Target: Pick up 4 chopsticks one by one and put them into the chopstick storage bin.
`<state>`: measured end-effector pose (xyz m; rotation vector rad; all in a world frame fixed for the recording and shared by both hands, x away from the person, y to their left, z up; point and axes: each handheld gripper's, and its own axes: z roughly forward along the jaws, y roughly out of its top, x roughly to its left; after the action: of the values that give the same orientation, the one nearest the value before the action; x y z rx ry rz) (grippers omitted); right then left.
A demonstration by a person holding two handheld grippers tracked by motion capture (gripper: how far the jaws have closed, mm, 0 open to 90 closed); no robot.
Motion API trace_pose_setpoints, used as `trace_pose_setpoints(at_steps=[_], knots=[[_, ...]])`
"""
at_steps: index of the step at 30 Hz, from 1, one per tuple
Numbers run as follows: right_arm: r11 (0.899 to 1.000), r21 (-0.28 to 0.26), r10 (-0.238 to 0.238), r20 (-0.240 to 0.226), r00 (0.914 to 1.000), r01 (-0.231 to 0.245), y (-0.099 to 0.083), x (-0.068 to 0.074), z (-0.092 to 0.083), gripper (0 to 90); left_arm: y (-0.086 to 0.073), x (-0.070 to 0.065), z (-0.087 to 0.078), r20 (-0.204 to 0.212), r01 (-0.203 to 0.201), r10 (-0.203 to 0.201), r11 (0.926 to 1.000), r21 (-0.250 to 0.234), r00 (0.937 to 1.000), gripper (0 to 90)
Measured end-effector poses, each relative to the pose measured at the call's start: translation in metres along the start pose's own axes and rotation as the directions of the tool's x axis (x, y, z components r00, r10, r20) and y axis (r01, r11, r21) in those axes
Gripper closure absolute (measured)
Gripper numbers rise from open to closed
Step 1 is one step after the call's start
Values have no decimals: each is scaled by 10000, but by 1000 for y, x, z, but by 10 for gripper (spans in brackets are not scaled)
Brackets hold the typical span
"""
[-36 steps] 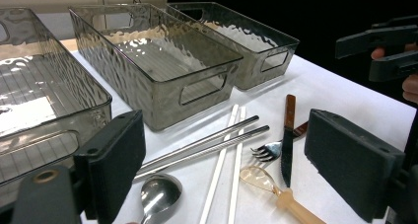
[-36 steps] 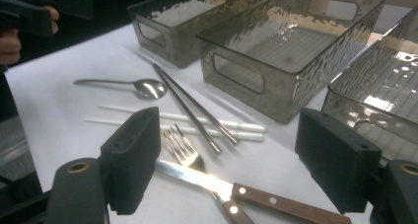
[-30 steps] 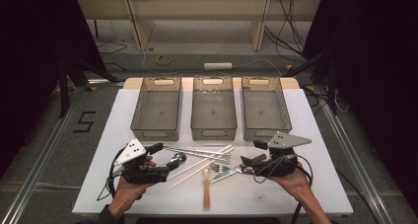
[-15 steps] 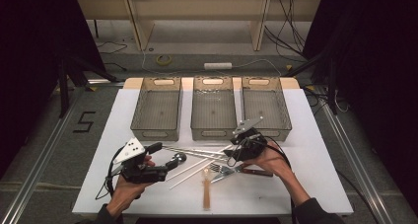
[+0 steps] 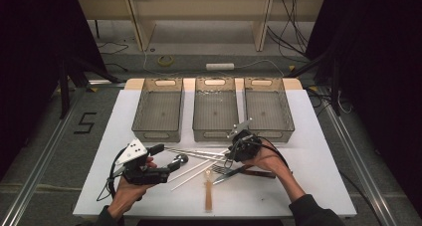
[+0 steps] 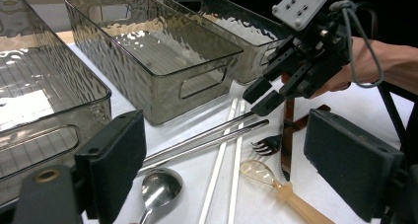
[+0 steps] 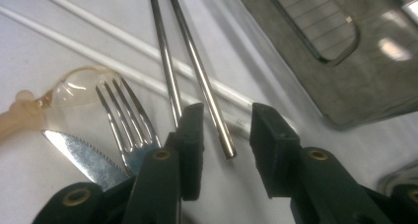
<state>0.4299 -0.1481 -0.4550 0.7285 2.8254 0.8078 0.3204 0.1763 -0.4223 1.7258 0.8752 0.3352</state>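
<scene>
A pair of metal chopsticks lies on the white table in front of the bins. My right gripper points down at their near ends. Its jaws have just been closing, and one chopstick's tip lies in the gap between them, with space on both sides. A fork, a serrated knife and a clear spoon on a wooden handle lie beside it. My left gripper rests open and low, a metal spoon lying below its jaws. The right gripper is beyond it.
Three grey see-through bins stand side by side at the back of the table. A pair of white chopsticks lies across the cutlery. Bare table stretches to the right and at the front.
My right gripper has swung from the right side of the table leftward and down onto the ends of the metal chopsticks, and its jaws have narrowed. The left gripper has stayed put.
</scene>
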Motion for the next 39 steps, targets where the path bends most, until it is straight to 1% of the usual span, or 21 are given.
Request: trace_pose_setpoints(at_steps=[4, 5, 6, 7, 8, 9, 10, 11, 12, 13, 14, 18, 23, 24, 29, 30, 31, 32, 34, 36, 39], knots=[[9996, 230, -162, -10, 9999, 163, 0, -1, 4, 712, 0, 0, 0, 5, 6, -6, 10000, -19, 10000, 158], [9998, 178, -102, -7, 9999, 102, 0, 0, 5, 719, 0, 0, 0, 14, 1, -1, 10000, -18, 10000, 158], [9995, 302, -83, -43, 10000, 84, -1, 0, 6, 724, 0, 0, 0, 15, -1, 1, 10000, -32, 10000, 159], [9993, 333, -153, 2, 9999, 153, -1, -1, 7, 729, 0, 0, 0, 8, -3, 3, 10000, -34, 10000, 160], [9989, 334, -330, -29, 9995, 331, -1, -2, 8, 738, 0, 1, 0, 3, 1, -1, 10000, -37, 10000, 160], [9990, 357, -259, -36, 9997, 260, -1, -1, 8, 747, 0, 1, 0, 1, 6, -6, 10000, -39, 10000, 160], [9982, 395, -454, -24, 9990, 455, -1, -1, 9, 755, 0, 1, 0, -8, 2, -2, 10000, -43, 10000, 161], [9979, 416, -498, -7, 9988, 498, -1, -1, 9, 763, 0, 1, -1, 2, 14, -14, 10000, -41, 10000, 161], [9980, 504, -380, -19, 9993, 381, -1, 0, 9, 770, 0, 1, -1, 1, 16, -16, 10000, -39, 10000, 161], [9970, 567, -528, -15, 9986, 528, -1, -1, 10, 772, 0, 1, -1, 0, 21, -21, 10000, -40, 10000, 161], [9974, 570, -445, -39, 9990, 446, -1, 0, 11, 773, 0, 1, -1, 2, 10, -10, 10000, -16, 10000, 161], [9948, 686, -742, -147, 9971, 750, 0, 0, 11, 789, 0, 2, -1, -29, 36, -36, 10000, -26, 10000, 163], [9923, 785, -941, -274, 9952, 960, 0, 2, 13, 805, 0, 2, -1, -40, 44, -44, 10000, -19, 10000, 163], [9908, 826, -1045, -326, 9940, 1069, 0, 1, 13, 808, 0, 2, -1, -41, 45, -45, 10000, -16, 10000, 163], [9880, 871, -1239, -465, 9912, 1276, 1, 1, 13, 826, 0, 2, -1, -36, 82, -82, 10000, -34, 10000, 163], [9832, 931, -1527, -537, 9868, 1572, 1, 2, 13, 836, 0, 2, -1, -26, 59, -59, 10000, -4, 10000, 163], [9832, 931, -1527, -537, 9868, 1572, 1, 2, 13, 836, 0, 3, -1, -25, 51, -51, 10000, 17, 10000, 163], [9801, 891, -1728, -557, 9834, 1772, 1, 2, 13, 839, 0, 3, 0, -28, 47, -47, 10000, 22, 10000, 163], [9783, 942, -1798, -561, 9821, 1845, 2, 3, 12, 843, 0, 3, 0, -22, 56, -56, 10000, 35, 10000, 164], [9783, 901, -1815, -611, 9815, 1865, 2, 2, 11, 845, 0, 3, 0, -26, 87, -87, 10000, 15, 10000, 164], [9762, 754, -1991, -623, 9780, 2035, 3, 2, 7, 847, 0, 3, 1, -23, 95, -95, 9999, 48, 10000, 166]])
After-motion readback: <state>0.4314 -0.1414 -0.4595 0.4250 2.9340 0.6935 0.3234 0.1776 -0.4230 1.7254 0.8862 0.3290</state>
